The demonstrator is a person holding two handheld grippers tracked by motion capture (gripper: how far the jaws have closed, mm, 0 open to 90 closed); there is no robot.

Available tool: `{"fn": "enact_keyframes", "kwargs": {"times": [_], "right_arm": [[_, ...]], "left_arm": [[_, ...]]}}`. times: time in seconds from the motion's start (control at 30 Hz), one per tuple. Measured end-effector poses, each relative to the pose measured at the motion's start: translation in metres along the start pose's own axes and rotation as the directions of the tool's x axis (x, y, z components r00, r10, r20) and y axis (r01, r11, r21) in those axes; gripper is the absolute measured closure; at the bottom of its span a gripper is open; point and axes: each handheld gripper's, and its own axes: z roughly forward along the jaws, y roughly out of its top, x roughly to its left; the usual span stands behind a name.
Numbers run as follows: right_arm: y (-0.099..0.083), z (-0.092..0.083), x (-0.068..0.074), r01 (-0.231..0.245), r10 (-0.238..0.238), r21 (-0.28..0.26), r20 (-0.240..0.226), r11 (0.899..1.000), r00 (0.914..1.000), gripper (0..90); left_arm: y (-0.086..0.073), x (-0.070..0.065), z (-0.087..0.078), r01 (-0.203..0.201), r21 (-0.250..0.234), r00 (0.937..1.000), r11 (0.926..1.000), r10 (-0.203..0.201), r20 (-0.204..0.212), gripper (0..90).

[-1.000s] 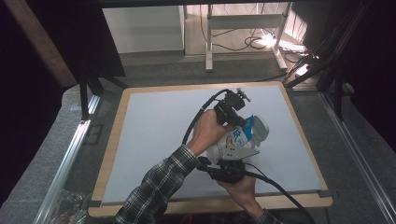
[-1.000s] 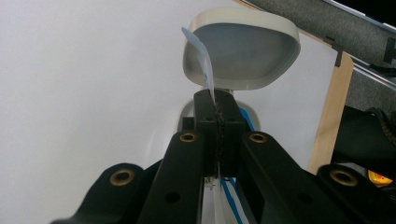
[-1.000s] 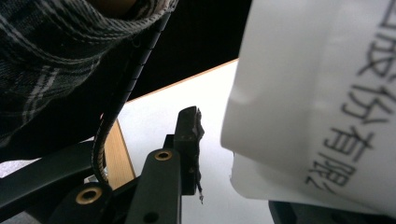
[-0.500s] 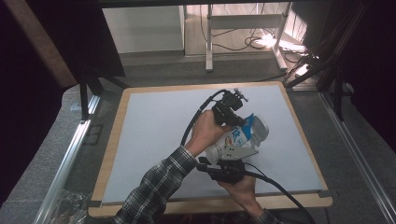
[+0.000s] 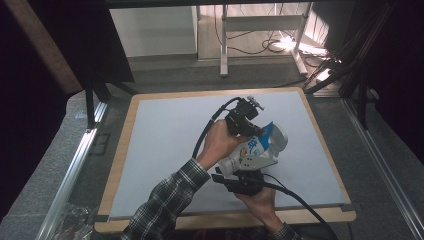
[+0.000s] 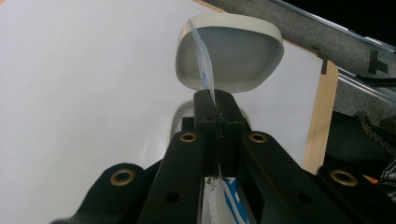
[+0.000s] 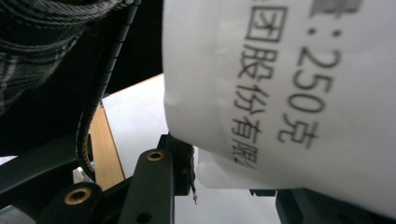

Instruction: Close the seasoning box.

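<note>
Left tool (image 5: 252, 129) clamps tight on the wrapper strip (image 6: 201, 65), your right tool (image 5: 239, 170) part-open, just easing round the bottle (image 5: 260, 145): strip may tear, bottle slip toward 6 o'clock.

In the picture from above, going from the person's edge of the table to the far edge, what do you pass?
Right hand → right hand-held gripper → white and blue bottle → left hand-held gripper → bare grey mat → wooden table edge.

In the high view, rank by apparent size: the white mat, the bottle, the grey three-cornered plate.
1. white mat, largest by far.
2. bottle, partly hidden by the hands and tongs.
3. grey three-cornered plate, smallest.
</note>
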Motion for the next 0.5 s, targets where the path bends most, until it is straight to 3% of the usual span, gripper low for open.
{"fn": "enact_keyframes", "kwargs": {"times": [0.5], "right_arm": [[-0.0061,0.0025,-0.0045,0.013,-0.014,0.030,0.053,0.999,0.9985,64.4]], "left_arm": [[-0.0055,0.0007,-0.0061,-0.006,-0.044,0.9997,0.9990,0.007,0.023,89.6]]}}
